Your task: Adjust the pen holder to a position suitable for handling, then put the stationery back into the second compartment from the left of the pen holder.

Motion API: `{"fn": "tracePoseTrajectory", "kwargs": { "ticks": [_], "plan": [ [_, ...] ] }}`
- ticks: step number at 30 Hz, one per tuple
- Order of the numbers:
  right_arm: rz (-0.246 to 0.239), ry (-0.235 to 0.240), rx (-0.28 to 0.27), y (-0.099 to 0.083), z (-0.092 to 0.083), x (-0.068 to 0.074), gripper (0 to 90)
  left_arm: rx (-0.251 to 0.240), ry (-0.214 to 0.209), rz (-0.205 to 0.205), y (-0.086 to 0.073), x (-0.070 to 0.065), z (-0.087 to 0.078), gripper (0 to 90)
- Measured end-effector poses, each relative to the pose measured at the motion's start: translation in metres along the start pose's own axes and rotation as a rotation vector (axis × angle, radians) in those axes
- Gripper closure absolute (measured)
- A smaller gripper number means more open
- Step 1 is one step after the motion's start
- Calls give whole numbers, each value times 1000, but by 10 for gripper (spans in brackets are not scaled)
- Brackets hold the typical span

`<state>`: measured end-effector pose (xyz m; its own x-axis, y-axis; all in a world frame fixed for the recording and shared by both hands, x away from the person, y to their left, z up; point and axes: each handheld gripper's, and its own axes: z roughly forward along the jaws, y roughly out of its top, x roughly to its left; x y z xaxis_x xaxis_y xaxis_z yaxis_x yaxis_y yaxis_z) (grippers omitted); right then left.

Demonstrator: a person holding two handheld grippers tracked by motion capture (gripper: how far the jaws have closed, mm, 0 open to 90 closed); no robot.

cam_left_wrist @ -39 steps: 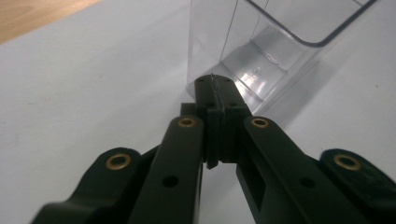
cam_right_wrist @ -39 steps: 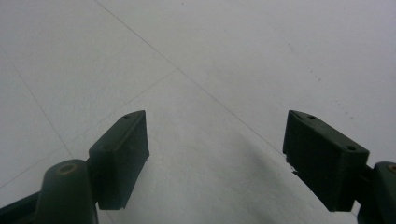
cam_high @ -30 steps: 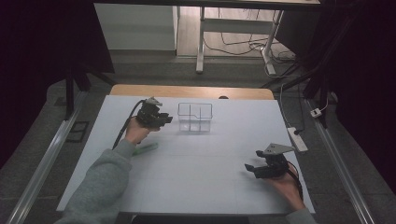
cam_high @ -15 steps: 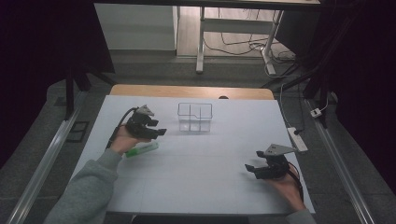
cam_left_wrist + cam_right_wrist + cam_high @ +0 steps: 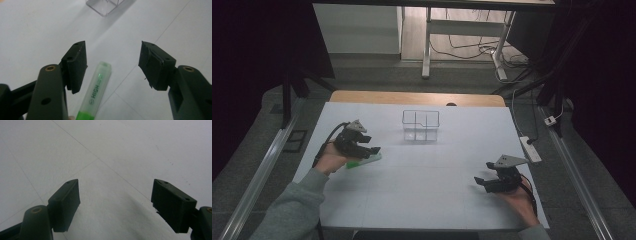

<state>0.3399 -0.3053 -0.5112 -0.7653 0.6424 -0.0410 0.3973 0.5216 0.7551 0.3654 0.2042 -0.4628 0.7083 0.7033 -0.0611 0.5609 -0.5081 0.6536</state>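
Jaws of left gripper (image 5: 112, 65) have just been opening around green highlighter (image 5: 97, 90), untouched; right gripper (image 5: 116, 205) open, empty. Highlighter to be centred before closing, then carried to clear organizer (image 5: 421, 125).

Overhead forward-down; two close claw-mounted views

Green highlighter (image 5: 98, 85), black fingers (image 5: 75, 65), white table (image 5: 432, 180), clear organiser (image 5: 421, 125).
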Motion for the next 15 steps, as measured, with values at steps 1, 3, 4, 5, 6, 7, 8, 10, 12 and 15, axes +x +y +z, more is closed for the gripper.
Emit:
{"fn": "tracePoseTrajectory", "kwargs": {
  "ticks": [1, 3, 4, 5, 6, 7, 8, 10, 12, 15],
  "plan": [
    [-2, 1, 2, 0, 0, 0, 228, 5, 3, 1, -2, 0, -1, 389],
    [-6, 1, 9, 0, 0, 1, 228, 11, 12, 1, -7, 0, -3, 387],
    [-9, 2, 8, 0, 0, 1, 228, 12, 14, -2, -9, 0, -4, 386],
    [-10, 2, 7, 1, 0, 1, 229, 18, 14, -1, -11, 1, -5, 383],
    [-9, 2, 5, 1, 0, 1, 228, 22, 18, -2, -13, 1, -6, 381],
    [-8, 2, 5, 1, 0, 1, 228, 25, 19, -3, -14, 1, -6, 376],
    [-10, 0, 5, 1, 0, 1, 228, 21, 14, -8, -16, 0, -7, 374],
    [-9, -1, 3, 0, 0, 1, 229, 24, 11, -7, -19, -1, -8, 372],
    [-6, -2, 6, 0, -1, 1, 228, 33, 11, -5, -21, -2, -8, 371],
    [-6, -1, 6, 0, -1, 1, 228, 54, 20, 3, -24, -3, -8, 369]
  ]
}}
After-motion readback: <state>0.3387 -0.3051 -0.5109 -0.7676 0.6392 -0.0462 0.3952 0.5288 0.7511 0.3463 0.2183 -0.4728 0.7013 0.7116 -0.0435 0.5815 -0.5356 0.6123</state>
